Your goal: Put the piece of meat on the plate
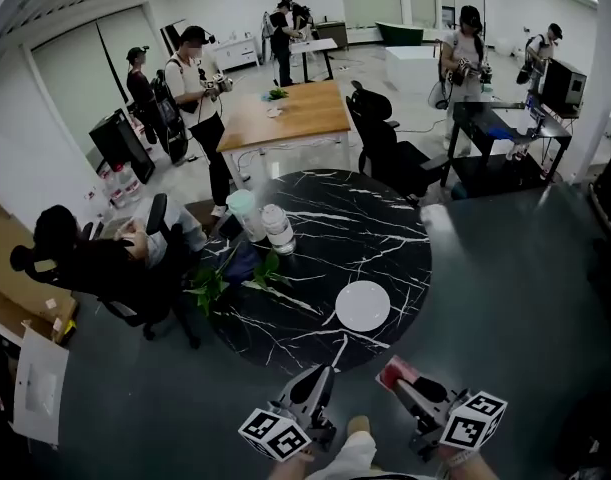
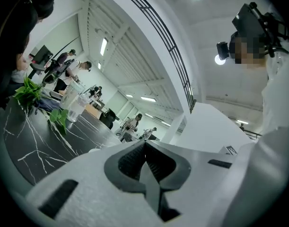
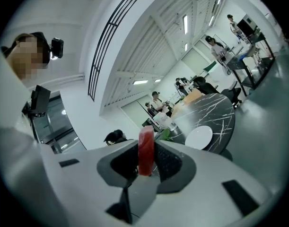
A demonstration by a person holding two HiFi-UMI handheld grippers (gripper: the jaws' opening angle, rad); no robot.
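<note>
A red piece of meat (image 3: pixel 145 149) stands edge-on between the jaws of my right gripper (image 3: pixel 146 161), which is shut on it; in the head view the meat (image 1: pixel 395 372) shows at that gripper's tip, near the table's front edge. The white plate (image 1: pixel 363 306) lies bare on the black marble round table (image 1: pixel 385 228), just ahead of both grippers, and also shows small in the right gripper view as the plate (image 3: pixel 199 138). My left gripper (image 1: pixel 319 382) hangs beside the right one; its jaws (image 2: pixel 145 160) meet with nothing between them.
On the table's left side stand a green-lidded cup (image 1: pixel 245 212), a clear jar (image 1: pixel 278 228) and leafy greens (image 1: pixel 215 280). A seated person in a black chair (image 1: pixel 105 263) is close to the table's left edge. More people, a wooden table (image 1: pixel 285 113) and desks are farther back.
</note>
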